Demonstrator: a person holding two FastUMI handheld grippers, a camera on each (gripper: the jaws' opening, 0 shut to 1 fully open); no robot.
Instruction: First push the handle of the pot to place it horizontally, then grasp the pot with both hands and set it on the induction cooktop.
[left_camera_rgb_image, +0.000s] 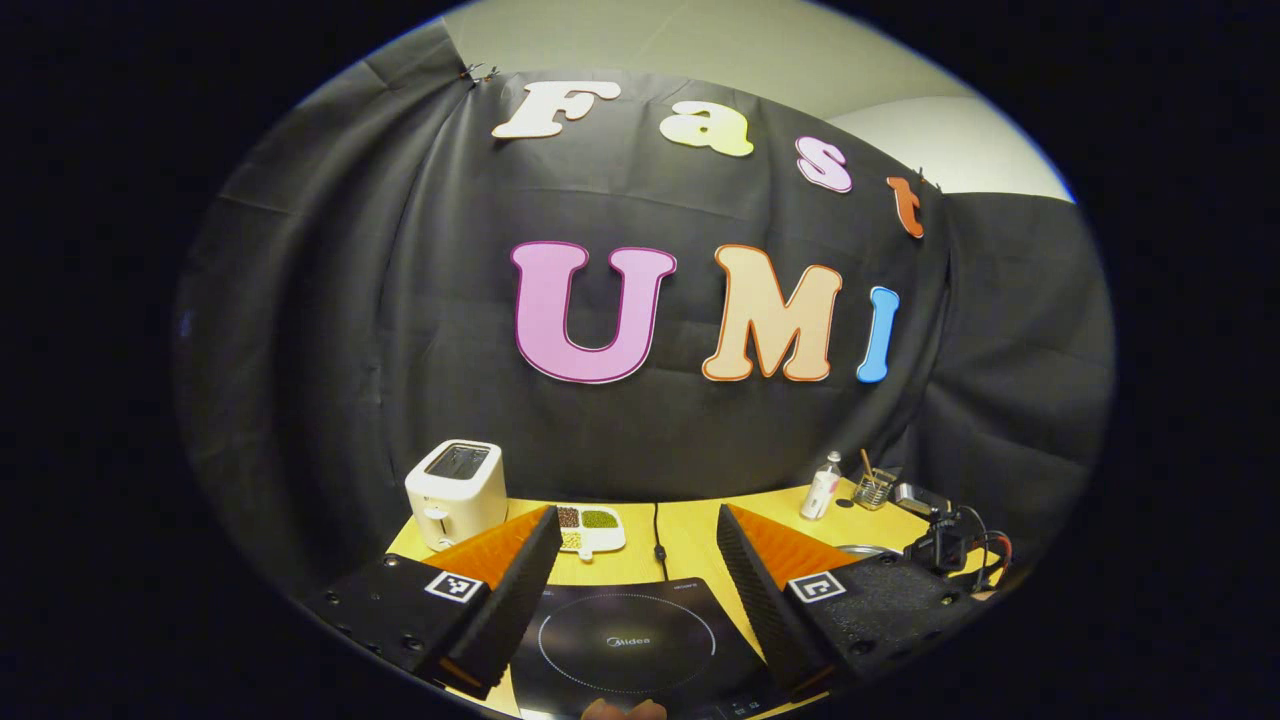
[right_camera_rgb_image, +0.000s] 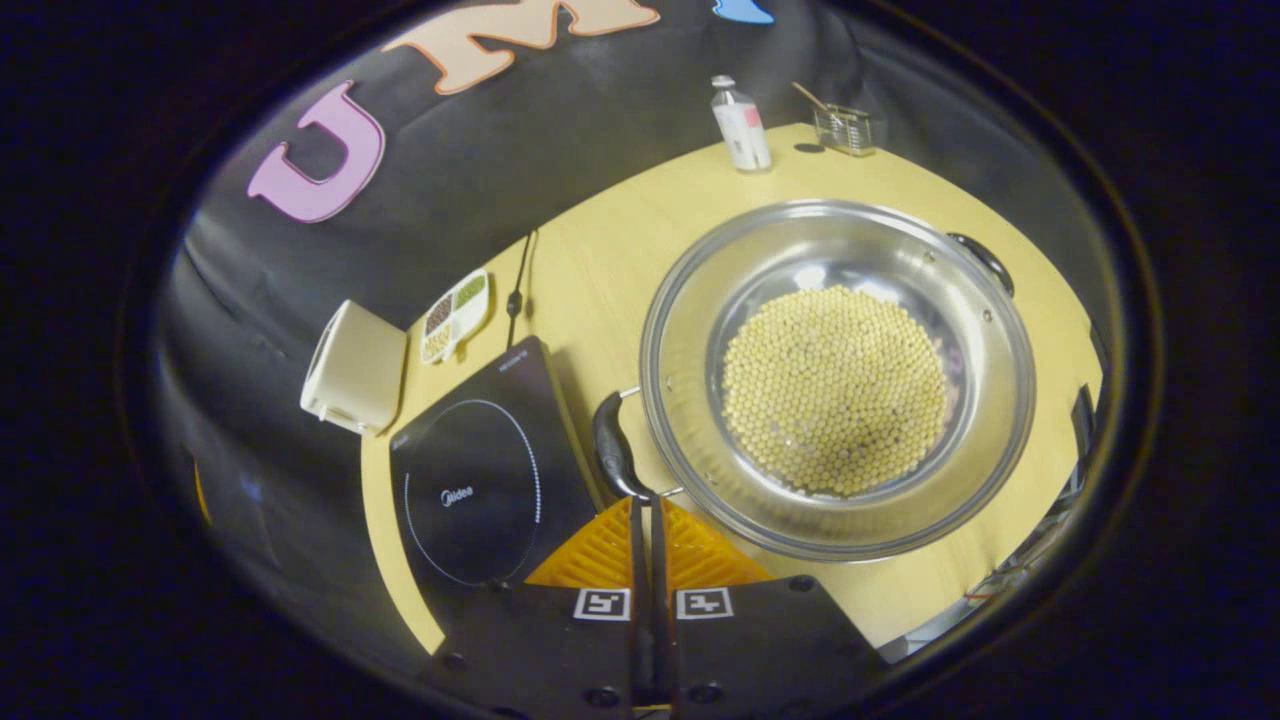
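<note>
Right gripper view: right gripper (right_camera_rgb_image: 648, 505) fingers clenched, tips at pot (right_camera_rgb_image: 838, 378) handle (right_camera_rgb_image: 612, 448). Left gripper (left_camera_rgb_image: 636, 545) fingers released, cooktop (left_camera_rgb_image: 628, 645) between them.

Right gripper (right_camera_rgb_image: 643, 510) fingers pressed together, tips at black side handle (right_camera_rgb_image: 612, 452) of steel pot (right_camera_rgb_image: 690, 300) holding yellow beans (right_camera_rgb_image: 835, 390); black induction cooktop (right_camera_rgb_image: 480, 470) just beside.
</note>
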